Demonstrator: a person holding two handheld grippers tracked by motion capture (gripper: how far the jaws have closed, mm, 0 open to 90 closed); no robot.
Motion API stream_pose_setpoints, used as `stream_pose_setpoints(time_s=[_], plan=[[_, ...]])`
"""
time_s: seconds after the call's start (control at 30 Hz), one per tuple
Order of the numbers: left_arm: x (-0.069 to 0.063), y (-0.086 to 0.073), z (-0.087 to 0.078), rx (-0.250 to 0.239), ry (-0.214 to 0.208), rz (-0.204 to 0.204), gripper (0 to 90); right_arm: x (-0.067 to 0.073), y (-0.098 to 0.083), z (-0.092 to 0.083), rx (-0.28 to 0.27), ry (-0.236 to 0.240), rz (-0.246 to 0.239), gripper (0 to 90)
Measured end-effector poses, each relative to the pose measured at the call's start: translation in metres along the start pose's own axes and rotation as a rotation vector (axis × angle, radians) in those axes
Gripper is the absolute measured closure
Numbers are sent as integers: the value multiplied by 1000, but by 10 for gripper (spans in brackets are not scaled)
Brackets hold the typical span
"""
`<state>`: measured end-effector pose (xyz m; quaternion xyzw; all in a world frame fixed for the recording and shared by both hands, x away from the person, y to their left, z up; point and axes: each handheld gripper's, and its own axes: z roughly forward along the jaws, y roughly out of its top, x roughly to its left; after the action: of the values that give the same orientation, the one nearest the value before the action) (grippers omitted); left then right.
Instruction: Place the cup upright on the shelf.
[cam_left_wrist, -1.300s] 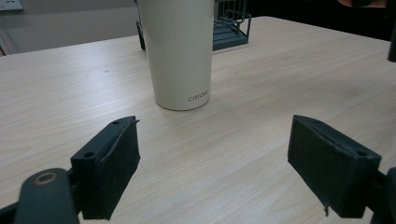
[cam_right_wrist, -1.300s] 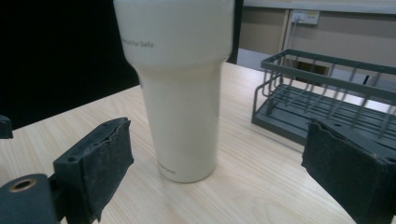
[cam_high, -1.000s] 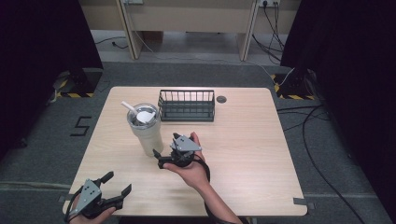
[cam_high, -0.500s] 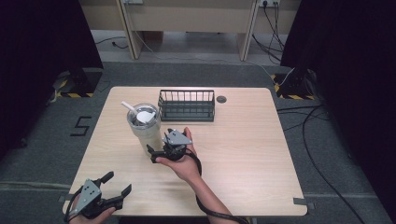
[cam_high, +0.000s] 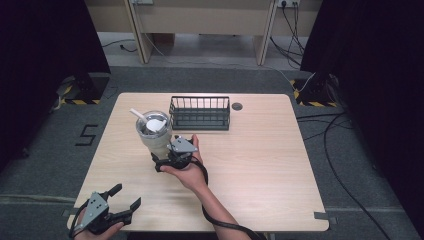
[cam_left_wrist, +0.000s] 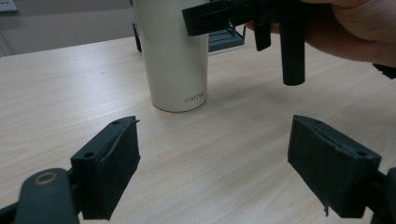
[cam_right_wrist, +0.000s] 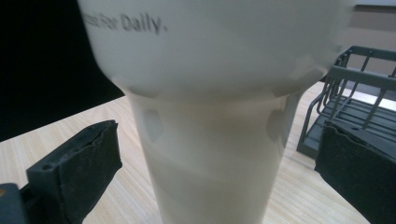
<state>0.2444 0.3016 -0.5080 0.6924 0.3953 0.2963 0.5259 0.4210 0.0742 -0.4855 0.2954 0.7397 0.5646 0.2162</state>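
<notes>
Here we flank the cream tumbler with the right gripper.
Jaws spread, not touching; our left gripper gapes near the table edge.

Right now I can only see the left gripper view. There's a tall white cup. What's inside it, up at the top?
Observer: From the high view, the cup has a lid and a white straw sticking out toward the left.
Operator: Is the other gripper grabbing the cup?
Observer: Not yet. In the right gripper view, the right gripper is open, with one jaw on each side of the cup and gaps showing.
Operator: What's that dark thing behind the cup?
Observer: A black wire basket on the table, just right of the cup. It looks empty.
</notes>
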Motion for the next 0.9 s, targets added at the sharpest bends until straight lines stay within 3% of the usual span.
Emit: stream_pose_setpoints(time_s=[0.37,0.9], plan=[[1,0,0,1,-7,0,161,-1,3,21,-41,12,-8,53],[0,0,-1,-2,-15,1,163,-3,2,31,-80,36,0,87]])
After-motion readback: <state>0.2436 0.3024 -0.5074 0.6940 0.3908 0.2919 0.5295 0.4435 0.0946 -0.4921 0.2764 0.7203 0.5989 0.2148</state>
